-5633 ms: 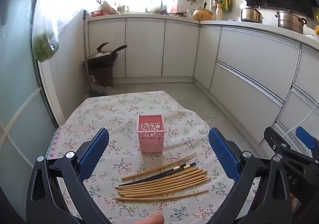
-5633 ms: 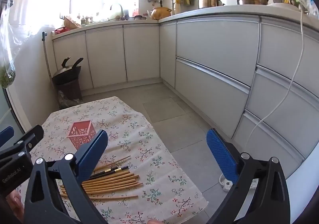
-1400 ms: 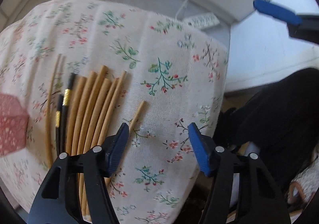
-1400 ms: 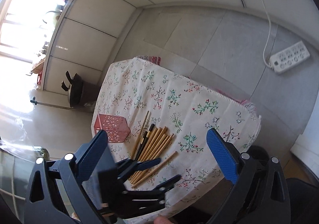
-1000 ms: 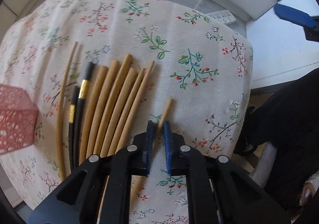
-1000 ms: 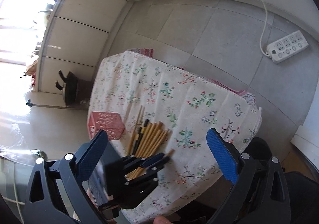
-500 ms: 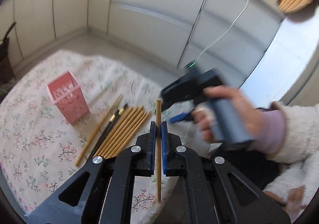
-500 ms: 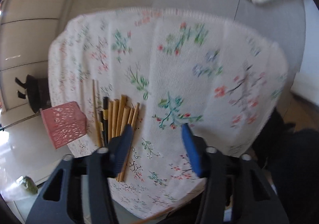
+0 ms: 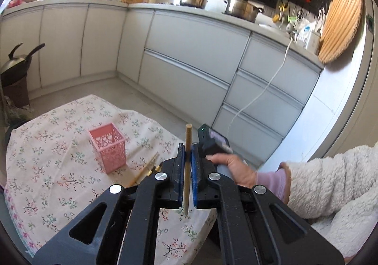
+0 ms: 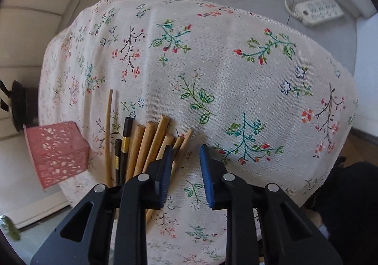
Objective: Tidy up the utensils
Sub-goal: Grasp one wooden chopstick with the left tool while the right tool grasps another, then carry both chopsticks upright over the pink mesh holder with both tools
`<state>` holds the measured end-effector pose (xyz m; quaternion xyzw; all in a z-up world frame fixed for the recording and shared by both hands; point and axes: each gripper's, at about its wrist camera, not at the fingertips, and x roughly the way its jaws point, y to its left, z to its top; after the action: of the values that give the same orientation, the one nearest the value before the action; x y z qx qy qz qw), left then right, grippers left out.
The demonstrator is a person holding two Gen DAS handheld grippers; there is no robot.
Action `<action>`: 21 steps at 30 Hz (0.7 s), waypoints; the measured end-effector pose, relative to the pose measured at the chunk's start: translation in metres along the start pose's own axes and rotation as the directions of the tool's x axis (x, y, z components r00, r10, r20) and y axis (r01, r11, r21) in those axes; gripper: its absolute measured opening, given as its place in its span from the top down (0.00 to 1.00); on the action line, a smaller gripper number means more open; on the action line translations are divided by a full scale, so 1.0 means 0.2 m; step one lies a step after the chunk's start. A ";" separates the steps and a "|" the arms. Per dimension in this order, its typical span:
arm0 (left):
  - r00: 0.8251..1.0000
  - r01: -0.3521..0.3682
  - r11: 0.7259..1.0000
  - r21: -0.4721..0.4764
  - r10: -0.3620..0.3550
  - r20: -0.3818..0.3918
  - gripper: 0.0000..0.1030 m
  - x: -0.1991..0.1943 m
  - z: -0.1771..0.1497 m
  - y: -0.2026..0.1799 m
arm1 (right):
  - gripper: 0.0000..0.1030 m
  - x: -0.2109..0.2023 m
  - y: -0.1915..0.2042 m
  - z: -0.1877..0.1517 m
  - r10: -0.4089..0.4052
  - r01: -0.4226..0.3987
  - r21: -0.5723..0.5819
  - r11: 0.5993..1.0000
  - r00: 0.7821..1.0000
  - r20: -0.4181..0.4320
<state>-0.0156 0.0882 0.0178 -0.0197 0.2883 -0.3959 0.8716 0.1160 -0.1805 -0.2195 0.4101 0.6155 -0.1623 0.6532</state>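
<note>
Bamboo chopstick [image 9: 188, 147] upright in clamped left gripper [image 9: 186, 154], right gripper [image 10: 185, 154] closing — nothing pinched, pale round sticks [image 10: 151, 144] below.

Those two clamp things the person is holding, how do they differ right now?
The left gripper is clamped shut on a wooden chopstick, held up in the air; the right gripper holds nothing, its jaws closing with a gap still between them. The left looks out across the kitchen, above the pink basket; the right points down at the chopsticks on the floral tablecloth, its left finger over the rightmost sticks. Both have black frames and blue pads.
</note>
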 end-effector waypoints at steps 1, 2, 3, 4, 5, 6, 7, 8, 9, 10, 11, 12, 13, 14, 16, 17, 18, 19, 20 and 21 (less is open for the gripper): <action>1.000 -0.005 1.000 -0.004 0.005 0.015 0.96 -0.01 0.01 0.00 | 0.90 0.00 0.00 -0.01 0.004 -0.004 -0.009 1.000 1.000 0.004; 1.000 -0.004 1.000 -0.009 0.004 0.026 0.96 -0.03 0.01 0.01 | 0.91 0.00 0.01 -0.01 0.009 -0.009 -0.014 1.000 1.000 0.012; 0.999 -0.004 1.000 -0.020 0.005 0.038 0.96 -0.05 0.01 0.02 | 0.92 0.00 0.01 0.00 0.026 -0.026 -0.018 1.000 1.000 0.016; 0.999 -0.009 1.000 -0.028 0.010 0.043 0.96 -0.05 0.01 0.03 | 0.92 0.01 0.01 0.00 0.046 -0.046 -0.011 0.999 0.999 0.015; 0.999 -0.022 0.999 -0.039 0.024 0.045 0.96 -0.05 0.01 0.05 | 0.92 0.01 0.00 0.00 0.067 -0.067 0.001 0.998 0.998 0.015; 0.998 -0.035 0.998 -0.046 0.037 0.044 0.96 -0.05 0.01 0.06 | 0.93 0.01 -0.02 0.00 0.093 -0.093 0.010 0.996 0.996 0.013; 0.998 -0.048 0.997 -0.053 0.050 0.043 0.95 -0.05 0.01 0.06 | 0.93 0.01 -0.03 0.00 0.123 -0.123 0.006 0.992 0.992 0.017; 0.998 -0.053 0.997 -0.059 0.055 0.044 0.95 -0.06 0.01 0.07 | 0.93 0.00 -0.03 0.00 0.145 -0.145 -0.007 0.989 0.989 0.023; 0.997 -0.054 0.996 -0.065 0.057 0.045 0.95 -0.06 0.01 0.07 | 0.93 0.00 -0.03 0.01 0.163 -0.162 -0.022 0.986 0.986 0.029; 0.997 -0.057 0.996 -0.073 0.060 0.051 0.95 -0.06 0.01 0.08 | 0.94 -0.02 -0.03 0.01 0.192 -0.190 -0.041 0.981 0.981 0.036; 0.996 -0.059 0.995 -0.080 0.064 0.057 0.95 -0.07 0.01 0.08 | 0.94 -0.04 -0.03 -0.01 0.206 -0.204 -0.055 0.977 0.978 0.040; 0.996 -0.062 0.994 -0.086 0.067 0.065 0.95 -0.07 0.01 0.09 | 0.94 -0.08 -0.01 -0.01 0.226 -0.221 -0.092 0.971 0.973 0.047; 0.995 -0.063 0.994 -0.092 0.069 0.071 0.95 -0.08 0.02 0.09 | 0.94 -0.13 -0.01 -0.02 0.239 -0.231 -0.125 0.965 0.969 0.058; 0.994 -0.065 0.993 -0.102 0.074 0.082 0.95 -0.09 0.02 0.10 | 0.94 -0.17 0.01 -0.04 0.252 -0.239 -0.156 0.958 0.965 0.069; 0.991 -0.072 0.990 -0.121 0.085 0.100 0.95 -0.10 0.03 0.11 | 0.94 -0.26 0.04 -0.06 0.278 -0.252 -0.216 0.943 0.956 0.095; 0.990 -0.079 0.988 -0.134 0.094 0.109 0.95 -0.11 0.04 0.11 | 0.94 -0.30 0.06 -0.08 0.288 -0.258 -0.237 0.937 0.952 0.104; 0.987 -0.086 0.985 -0.147 0.104 0.119 0.95 -0.11 0.05 0.12 | 0.94 -0.34 0.07 -0.08 0.301 -0.263 -0.262 0.928 0.947 0.115; 0.986 -0.091 0.984 -0.154 0.111 0.126 0.95 -0.12 0.06 0.12 | 0.94 -0.40 0.09 -0.10 0.321 -0.272 -0.299 0.915 0.939 0.127; 0.983 -0.100 0.981 -0.165 0.123 0.136 0.95 -0.13 0.07 0.12 | 0.94 -0.44 0.10 -0.11 0.332 -0.277 -0.320 0.906 0.934 0.133; 0.981 -0.108 0.979 -0.172 0.133 0.144 0.95 -0.14 0.08 0.12 | 0.95 -0.50 0.12 -0.13 0.349 -0.281 -0.357 0.891 0.926 0.142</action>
<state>-0.0050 0.1203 0.0385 -0.1040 0.2519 -0.3147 0.9092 0.0960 -0.1763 -0.1155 0.3708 0.4892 0.0110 0.7893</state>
